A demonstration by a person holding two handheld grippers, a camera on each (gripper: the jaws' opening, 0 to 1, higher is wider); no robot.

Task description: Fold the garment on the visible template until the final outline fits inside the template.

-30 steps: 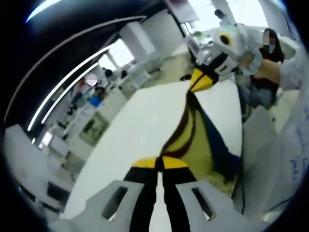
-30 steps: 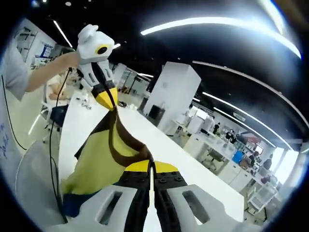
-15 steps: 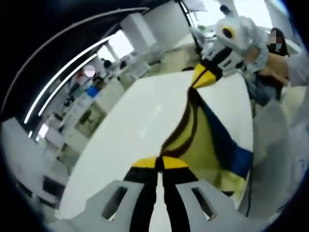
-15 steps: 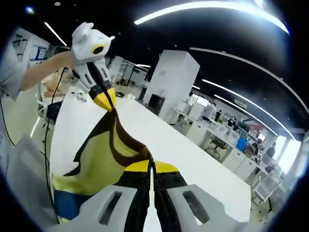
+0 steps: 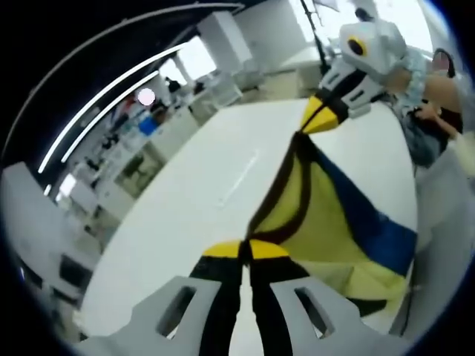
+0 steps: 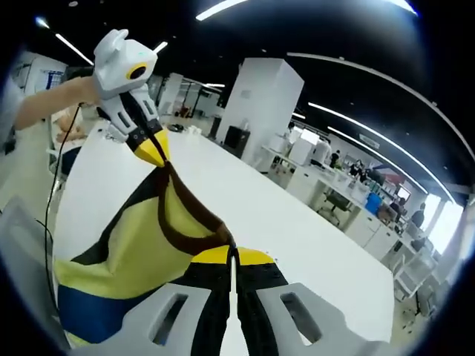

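A yellow garment with a dark brown edge and a blue band hangs stretched in the air between the two grippers, above a long white table. In the left gripper view my left gripper is shut on one corner of the garment, and the right gripper pinches the far corner at the upper right. In the right gripper view my right gripper is shut on the garment, and the left gripper, held by a hand, grips the far corner at the upper left.
The white table runs away into an open office with white pillars, desks and seated people in the distance. A person's arm reaches in from the left. A cable hangs near the table edge.
Both cameras have tilted, so more table shows below. The garment now spreads wider, with more of its blue band in sight. Both grips are unchanged.
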